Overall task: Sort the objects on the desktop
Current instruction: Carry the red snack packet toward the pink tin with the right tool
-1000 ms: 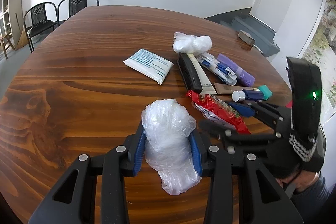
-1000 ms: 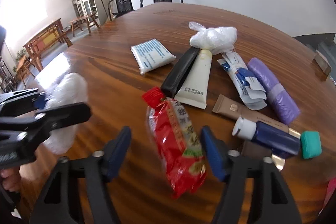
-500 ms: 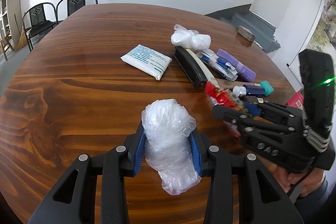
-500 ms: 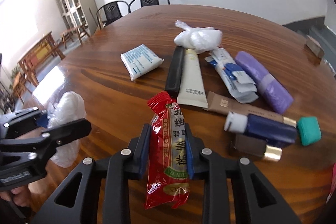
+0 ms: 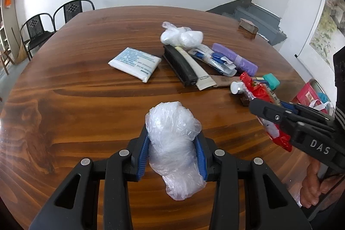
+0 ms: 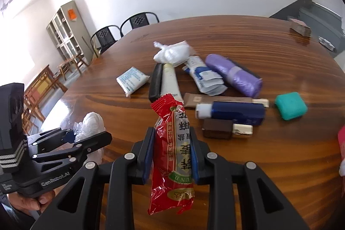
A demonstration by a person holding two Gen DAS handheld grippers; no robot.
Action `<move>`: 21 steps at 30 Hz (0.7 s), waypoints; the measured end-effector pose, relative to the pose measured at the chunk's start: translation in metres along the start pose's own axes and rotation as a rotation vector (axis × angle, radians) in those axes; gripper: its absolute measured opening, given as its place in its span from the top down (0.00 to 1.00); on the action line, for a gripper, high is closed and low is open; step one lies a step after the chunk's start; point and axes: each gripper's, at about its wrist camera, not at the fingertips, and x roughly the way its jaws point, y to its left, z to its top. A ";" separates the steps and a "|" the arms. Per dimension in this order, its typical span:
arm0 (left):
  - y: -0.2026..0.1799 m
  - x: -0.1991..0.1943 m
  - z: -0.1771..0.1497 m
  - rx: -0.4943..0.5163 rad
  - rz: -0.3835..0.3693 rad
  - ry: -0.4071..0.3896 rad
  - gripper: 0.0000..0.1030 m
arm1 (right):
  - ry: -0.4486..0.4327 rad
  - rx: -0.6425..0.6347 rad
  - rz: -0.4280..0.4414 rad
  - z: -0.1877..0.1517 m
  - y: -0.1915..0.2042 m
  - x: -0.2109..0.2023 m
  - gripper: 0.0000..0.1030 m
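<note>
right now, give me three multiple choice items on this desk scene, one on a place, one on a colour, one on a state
1. Where does the white tissue pack lie?
A. On the table, apart from the row of other items
B. Under the purple roll
C. In the left claw

2. What colour is the small rounded case near the dark blue bottle?
A. Yellow
B. Teal
C. Black

3. What is the state of the right claw?
A. Open over bare table
B. Shut on the red snack packet
C. Shut on the cream tube

Answers:
1. A, the pack sits alone on the wooden table, with bare wood between it and the black item.
2. B, the case is plainly teal in the right wrist view.
3. B, both blue pads press on the packet's sides, while the left claw grips a clear plastic bag.
</note>
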 end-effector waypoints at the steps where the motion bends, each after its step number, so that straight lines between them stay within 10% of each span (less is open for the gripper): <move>1: -0.003 0.000 0.000 0.005 -0.002 0.001 0.60 | -0.009 0.010 -0.002 -0.001 -0.003 -0.004 0.69; 21: -0.087 0.002 0.003 0.144 -0.034 0.010 0.60 | -0.164 0.149 -0.121 -0.023 -0.066 -0.076 0.69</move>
